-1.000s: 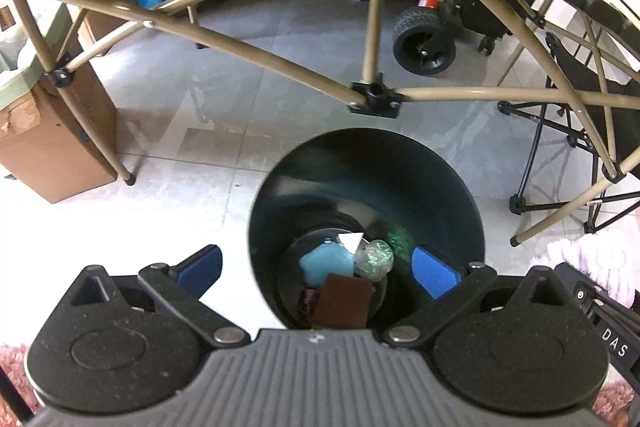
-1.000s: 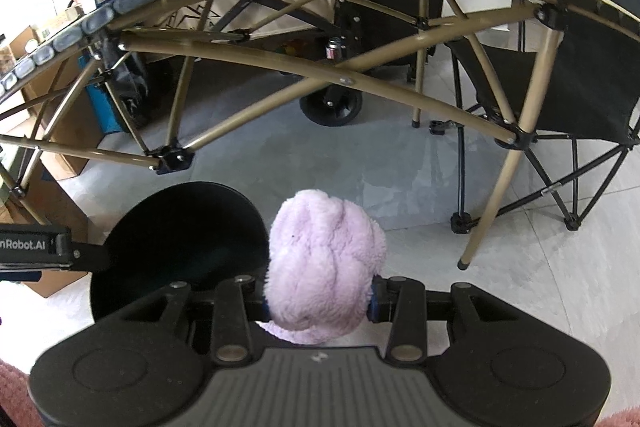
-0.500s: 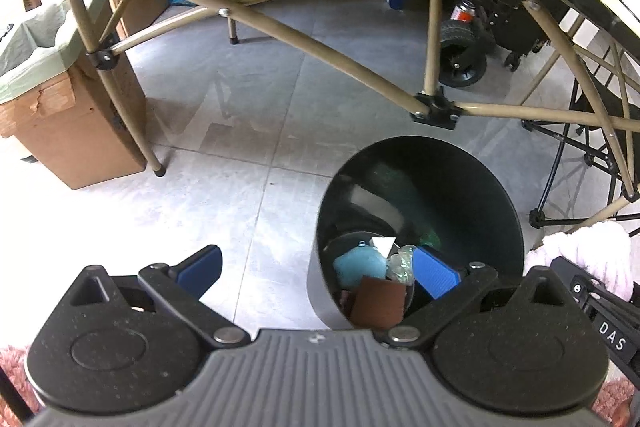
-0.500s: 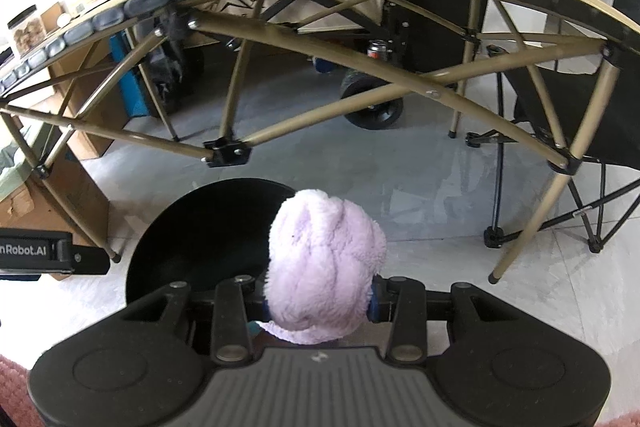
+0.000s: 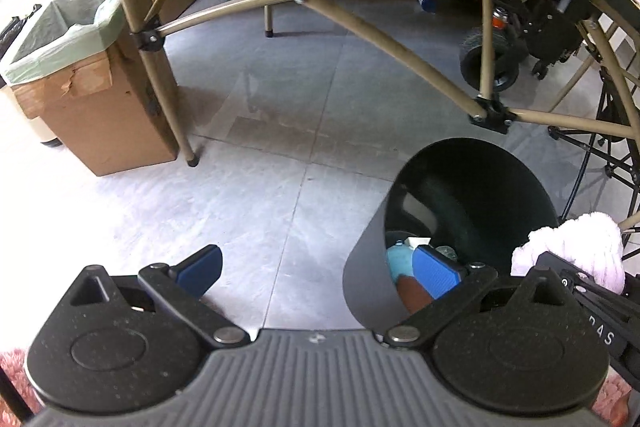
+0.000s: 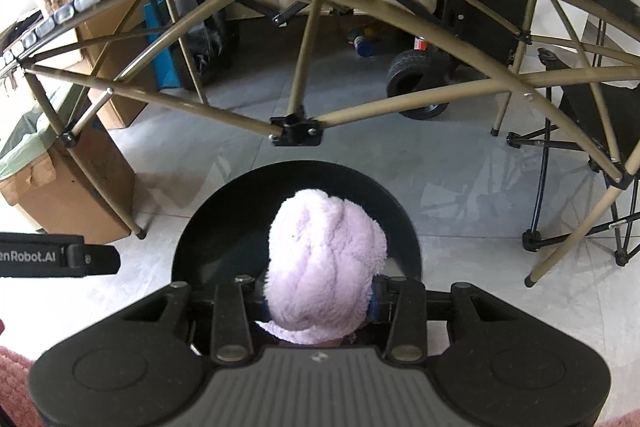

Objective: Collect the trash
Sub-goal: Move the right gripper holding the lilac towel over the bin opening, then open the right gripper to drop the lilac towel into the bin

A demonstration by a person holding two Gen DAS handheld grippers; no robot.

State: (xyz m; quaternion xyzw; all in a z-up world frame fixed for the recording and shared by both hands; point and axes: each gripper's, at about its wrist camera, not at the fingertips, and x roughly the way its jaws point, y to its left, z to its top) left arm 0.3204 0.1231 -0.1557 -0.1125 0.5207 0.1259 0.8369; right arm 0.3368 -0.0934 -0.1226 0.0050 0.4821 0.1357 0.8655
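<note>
The black bin [image 6: 296,187] sits on the floor beneath the right tool [image 6: 320,301], which grips the lilac fleece wad [image 6: 324,267] above its mouth, apparently centred, so a skewed release could snag the rim, while the left tool [image 5: 320,271] gapes empty.

Fluffy lilac cloth bundle [image 6: 326,267], bunched into a rounded lump, pinched at its lower sides, sits directly over the mouth of the black round trash bin [image 6: 208,227]. Bin stands upright on the tiled floor, holding a light-blue piece [image 5: 400,261], a brown item [image 5: 412,293], white scrap [image 5: 418,241].
</note>
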